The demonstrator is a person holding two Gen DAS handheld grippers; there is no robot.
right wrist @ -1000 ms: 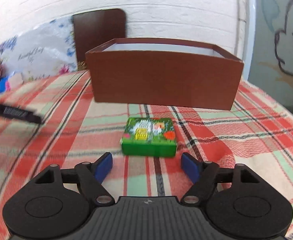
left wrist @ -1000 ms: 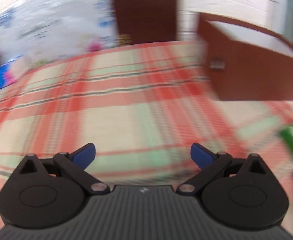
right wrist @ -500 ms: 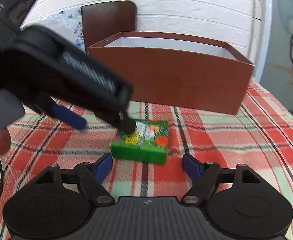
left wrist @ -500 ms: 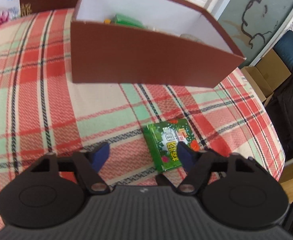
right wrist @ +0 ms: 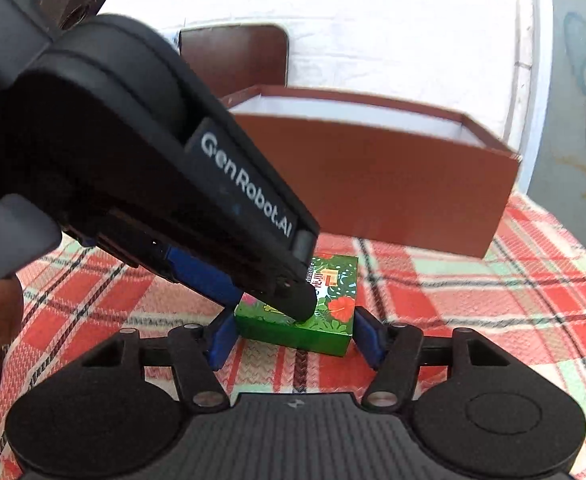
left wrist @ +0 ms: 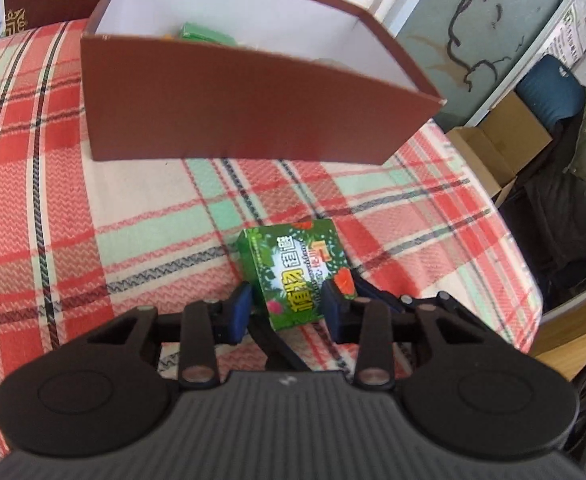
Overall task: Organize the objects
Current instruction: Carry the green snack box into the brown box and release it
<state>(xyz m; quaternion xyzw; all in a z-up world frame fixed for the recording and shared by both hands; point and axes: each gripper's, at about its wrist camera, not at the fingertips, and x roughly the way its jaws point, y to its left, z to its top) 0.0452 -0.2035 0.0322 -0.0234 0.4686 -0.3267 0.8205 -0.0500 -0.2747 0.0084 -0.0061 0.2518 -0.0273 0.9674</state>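
Note:
A small green printed box [left wrist: 297, 272] lies flat on the plaid cloth in front of a brown open box [left wrist: 233, 120]. My left gripper [left wrist: 287, 314] comes down from above and its blue pads [left wrist: 240, 312] are closed against the green box's two sides. My right gripper [right wrist: 297, 338] is low on the cloth, and its pads [right wrist: 221, 338] stand at the ends of the same green box [right wrist: 333, 320], just beside it. The left gripper's body [right wrist: 153, 184] fills the upper left of the right wrist view.
The brown box [right wrist: 393, 184] has white inner walls and holds a green packet [left wrist: 205, 36]. A dark brown board [right wrist: 233, 56] leans on the white brick wall behind. Cardboard boxes [left wrist: 493, 148] and dark clothing [left wrist: 565, 208] lie beyond the right edge.
My left gripper swung in from the left, came down over the green box and closed on it. My right gripper moved forward so its pads flank the box.

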